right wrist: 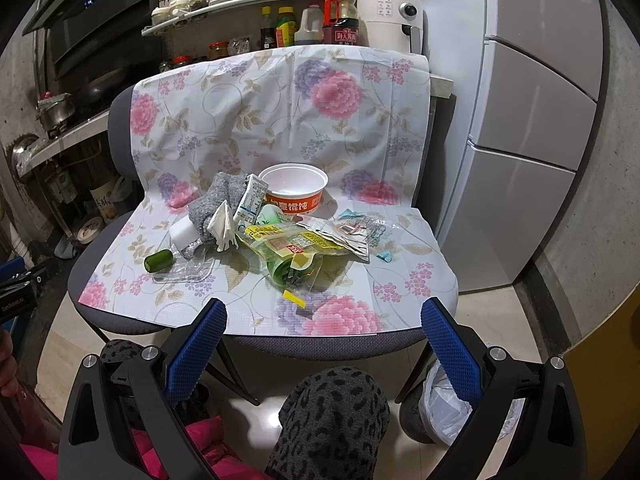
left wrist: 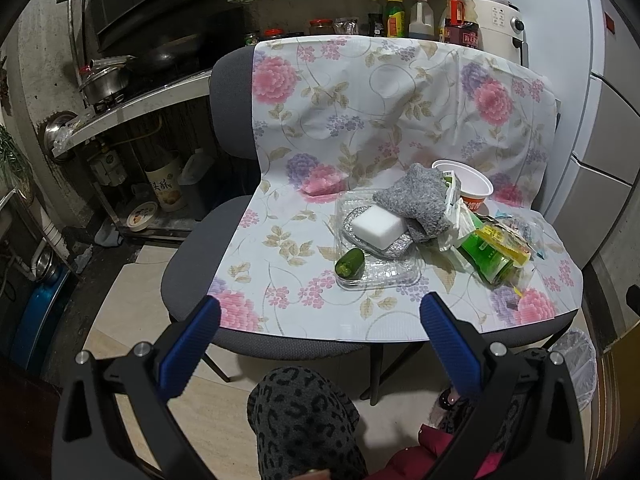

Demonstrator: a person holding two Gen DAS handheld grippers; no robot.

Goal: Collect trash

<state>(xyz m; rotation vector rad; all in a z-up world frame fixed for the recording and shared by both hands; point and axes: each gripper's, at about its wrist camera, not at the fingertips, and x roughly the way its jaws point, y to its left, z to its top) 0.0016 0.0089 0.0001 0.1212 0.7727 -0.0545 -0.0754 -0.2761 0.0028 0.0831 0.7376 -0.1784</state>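
A grey chair, draped seat and back in a floral cloth, carries the trash pile; behind it a worktop holds pots, and shelves above bear bottles and jars too many and too small to count surely. To the right stands a pale fridge, and beside the chair on the floor sits one bin with a white liner, partly cut off behind the right tongs' finger. On the seat lie one orange-and-white paper bowl, one grey fuzzy cloth, one white foam block resting on crumpled foil inside one clear plastic tray, and one green cucumber stub at the tray's near-left edge. Just right of these sprawls a heap of wrappers: a green-and-yellow packet, a white carton, crumpled tissue, clear film and small scraps that overlap too much to number. A yellow scrap lies apart nearer the front edge. The left tongs and right tongs both hover before the seat's front edge, jaws spread wide and empty, touching nothing. Below them a knee in leopard-print fabric and a pink garment fill the lower frame.
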